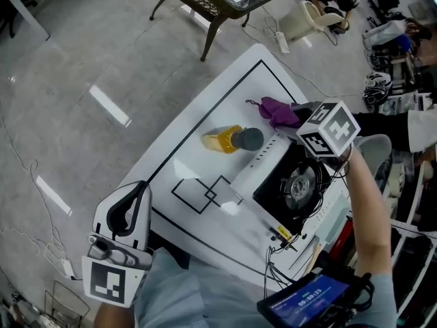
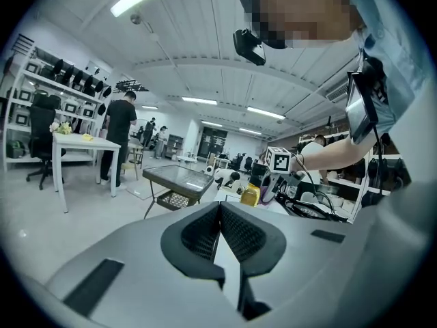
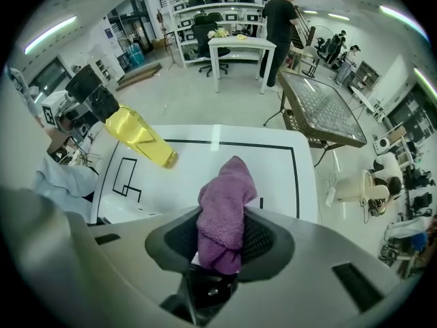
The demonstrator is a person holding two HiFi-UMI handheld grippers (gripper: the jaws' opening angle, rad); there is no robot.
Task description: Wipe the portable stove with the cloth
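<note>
Head view: the portable stove [image 1: 295, 183] sits at the right edge of the white worktop [image 1: 198, 125], with the purple cloth [image 1: 278, 111] just past its far end. Only the right gripper view shows the right gripper [image 3: 222, 241] clamped on that cloth. The left gripper [image 2: 220, 227], jaws together and empty, is by the near edge. Bare worktop lies beyond the yellow bottle [image 1: 229, 140], which is on its side.

Was a white counter [image 1: 235, 98], lined in black, beneath the jaws of the right gripper [image 3: 224, 238]. Bore a portable stove [image 1: 273, 159] just beside those jaws, and left of them a yellow bottle [image 1: 231, 139], dark-capped, on its side, near the stove.
</note>
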